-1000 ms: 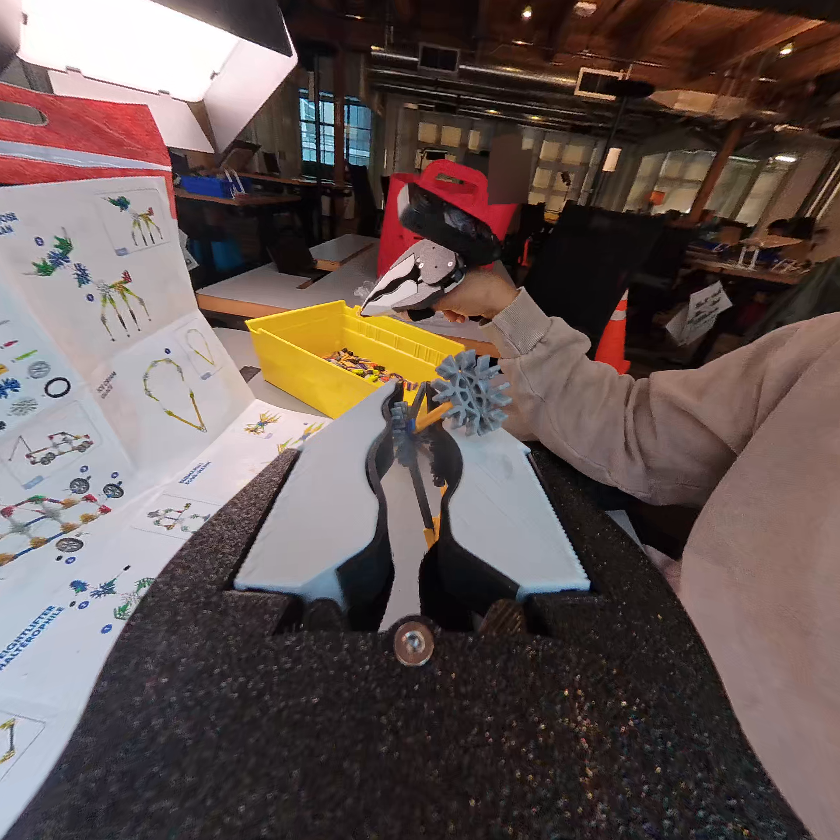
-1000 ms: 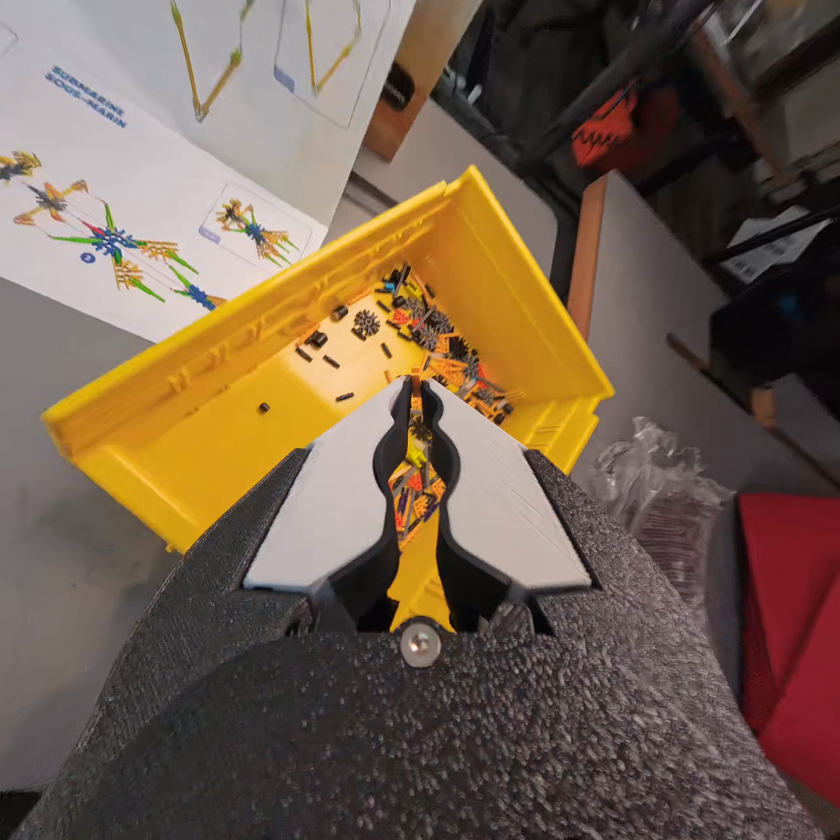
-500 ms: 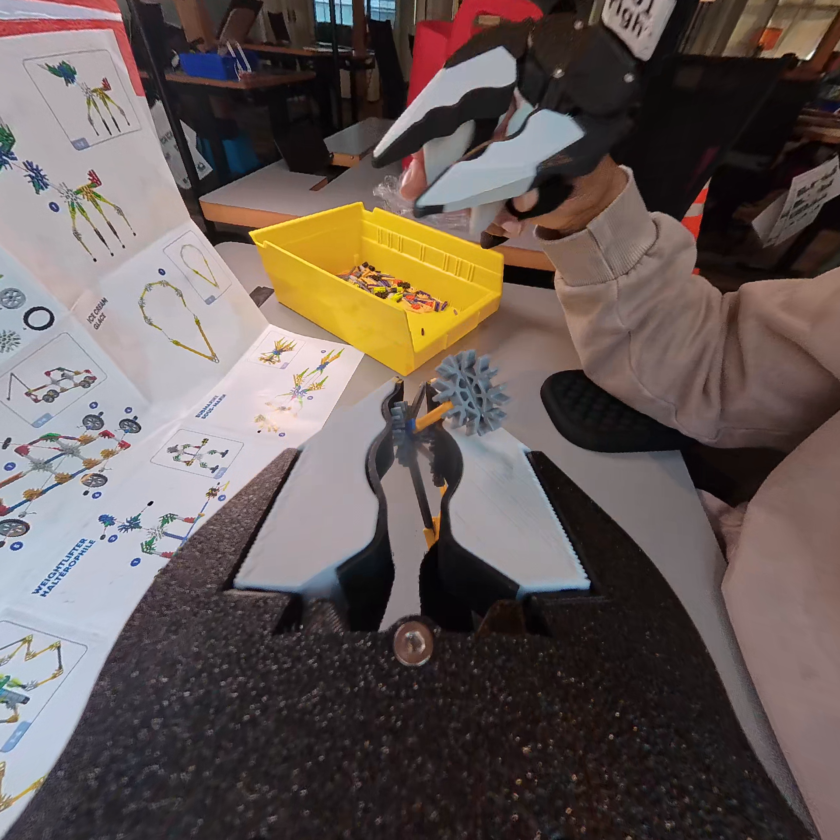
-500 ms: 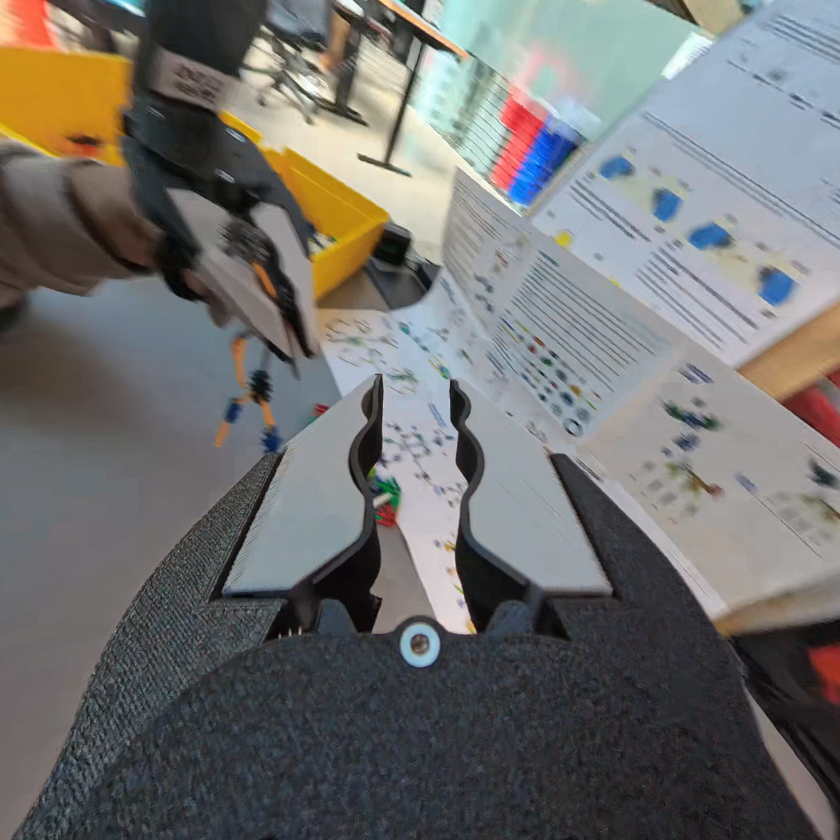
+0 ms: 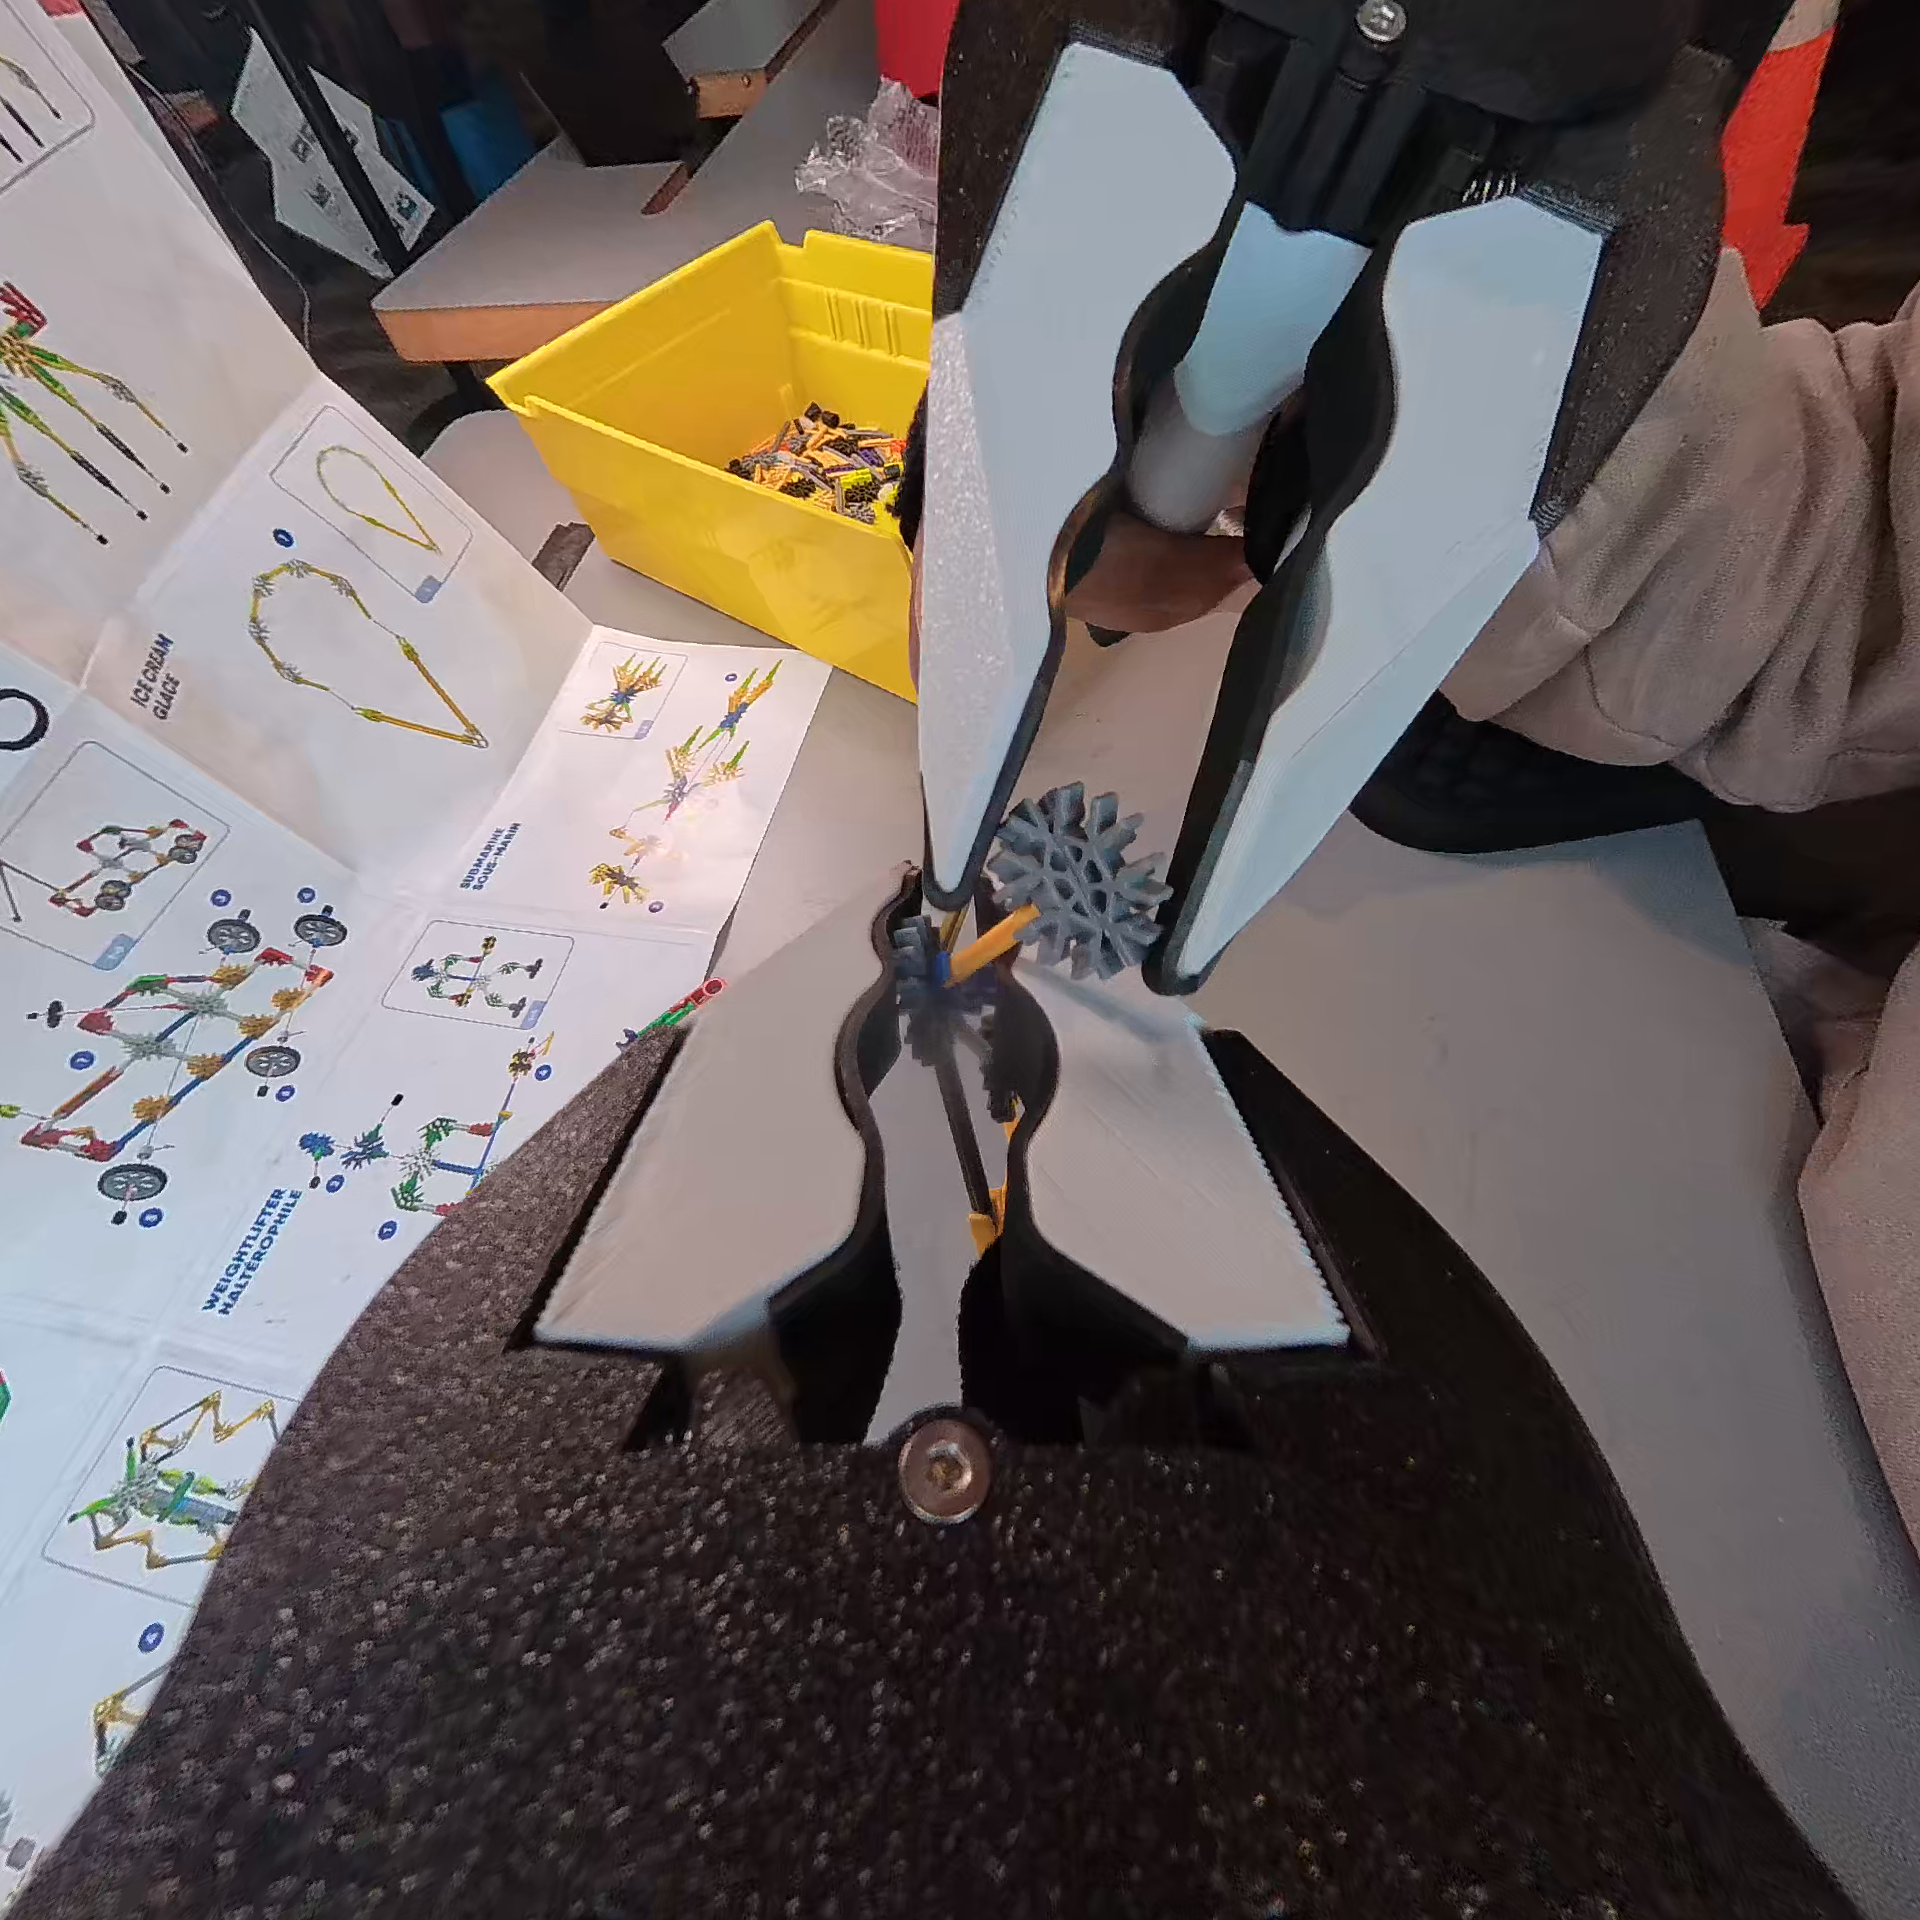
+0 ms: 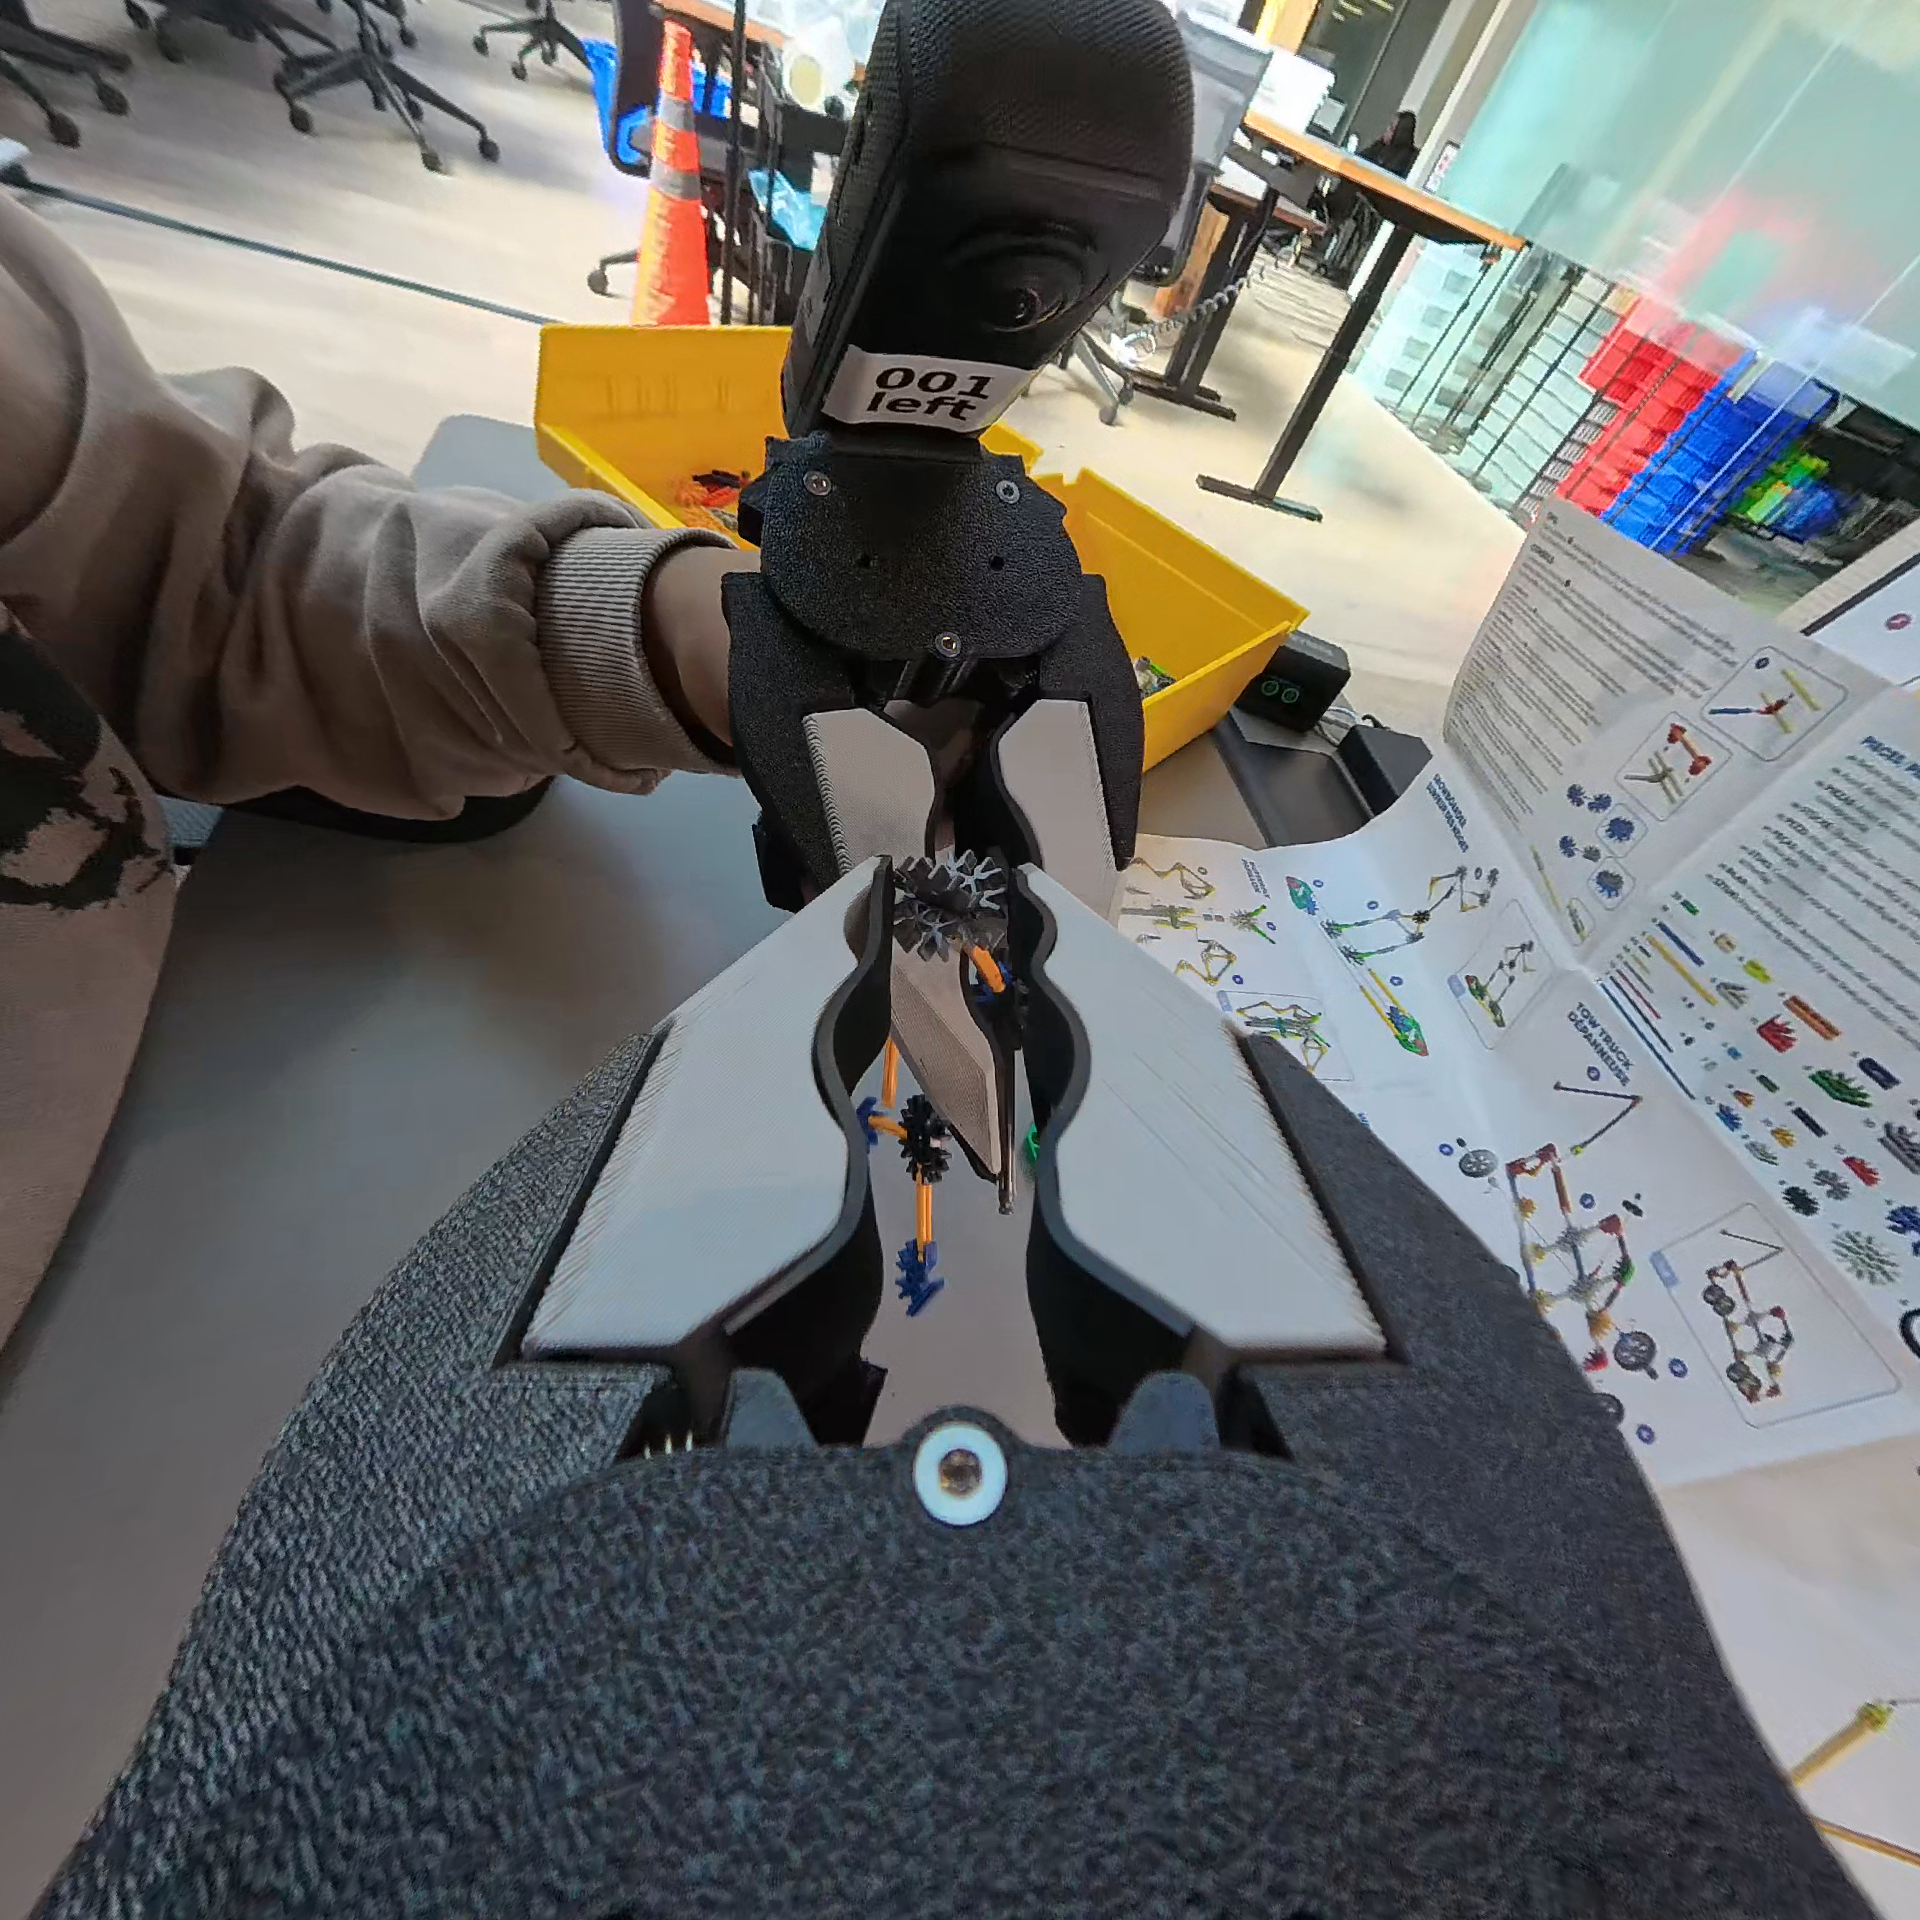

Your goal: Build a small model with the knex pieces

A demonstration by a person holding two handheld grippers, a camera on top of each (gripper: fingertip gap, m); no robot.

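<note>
My left gripper (image 5: 956, 945) is shut on a small rod-and-connector toy model (image 5: 951, 1039) at its blue hub. A yellow rod leads from the hub to a grey snowflake connector (image 5: 1081, 883). My right gripper (image 5: 1065, 925) comes down from above, and its two fingertips touch both sides of that connector. In the right wrist view my right gripper (image 6: 953, 878) clamps the snowflake connector (image 6: 951, 899), and the left gripper's fingers (image 6: 862, 790) face it. Orange rods, a black connector (image 6: 923, 1127) and a blue connector (image 6: 914, 1273) hang below.
A yellow bin (image 5: 665, 436) of small parts stands at the back of the grey table (image 5: 1455, 1039); it also shows in the right wrist view (image 6: 1174, 592). A printed instruction sheet (image 5: 312, 831) covers the left side. A black pad (image 5: 1507, 769) lies under the sleeve. My right fingertips sit around 6 cm from my left ones.
My right gripper left the yellow bin, swung over to the left gripper and narrowed its fingers onto the grey snowflake connector. My left gripper tilted down toward the table, still holding the model.
</note>
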